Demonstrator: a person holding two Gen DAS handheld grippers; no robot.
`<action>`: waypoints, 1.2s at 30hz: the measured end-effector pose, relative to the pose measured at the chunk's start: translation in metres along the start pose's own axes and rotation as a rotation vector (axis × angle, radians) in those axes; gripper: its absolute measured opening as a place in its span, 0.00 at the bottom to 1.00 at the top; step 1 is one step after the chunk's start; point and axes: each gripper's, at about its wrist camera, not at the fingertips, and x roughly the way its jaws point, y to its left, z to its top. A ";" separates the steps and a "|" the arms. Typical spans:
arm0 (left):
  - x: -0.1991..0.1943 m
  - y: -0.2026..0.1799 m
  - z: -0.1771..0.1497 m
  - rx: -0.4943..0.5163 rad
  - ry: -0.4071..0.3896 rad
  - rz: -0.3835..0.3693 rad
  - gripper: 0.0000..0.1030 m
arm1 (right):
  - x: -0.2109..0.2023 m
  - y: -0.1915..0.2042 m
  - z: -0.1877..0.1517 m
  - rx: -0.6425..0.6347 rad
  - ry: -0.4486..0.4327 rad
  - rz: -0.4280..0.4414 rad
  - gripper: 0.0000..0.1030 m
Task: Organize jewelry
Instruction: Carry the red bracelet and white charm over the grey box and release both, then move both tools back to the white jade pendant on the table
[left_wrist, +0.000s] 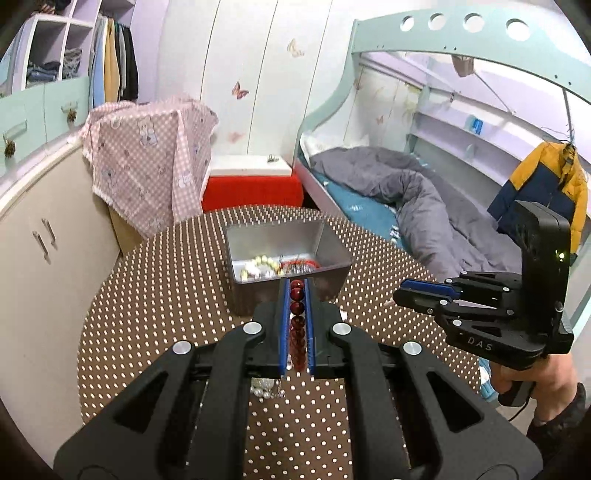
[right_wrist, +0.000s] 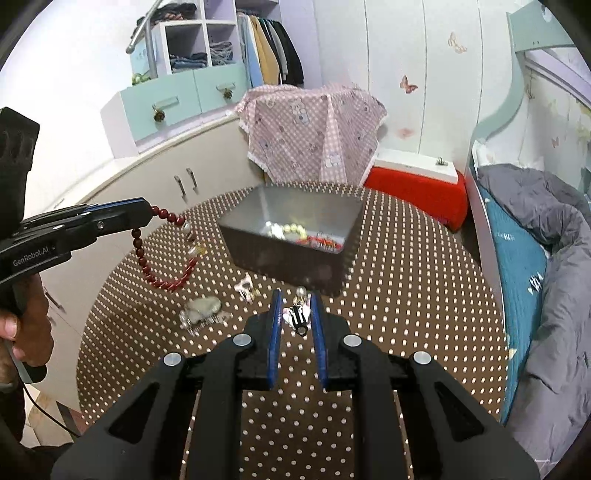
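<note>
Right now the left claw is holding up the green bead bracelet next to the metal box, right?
Not quite: the left claw is holding a dark red bead bracelet, not a green one. The right wrist view shows it dangling beside the metal box. Pale green beads lie inside that box.

Pearl piece (left_wrist: 263, 390) half hidden under left gripper (left_wrist: 296, 291). Small black-white item (right_wrist: 297, 317) between right gripper (right_wrist: 295, 301) pads, kind unclear. Tin (right_wrist: 295, 218) contents blurred. Hairpieces (right_wrist: 201, 310) near tin smeared. Hand (right_wrist: 22, 325) cut off at left edge.
</note>
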 end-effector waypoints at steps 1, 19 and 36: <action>-0.002 0.000 0.005 0.004 -0.013 0.002 0.07 | -0.002 0.001 0.004 -0.005 -0.009 -0.002 0.13; 0.041 0.015 0.083 -0.057 -0.054 0.023 0.07 | 0.025 -0.018 0.108 0.030 -0.039 0.141 0.13; 0.046 0.033 0.081 -0.081 -0.059 0.159 0.94 | 0.054 -0.048 0.100 0.162 0.010 0.038 0.92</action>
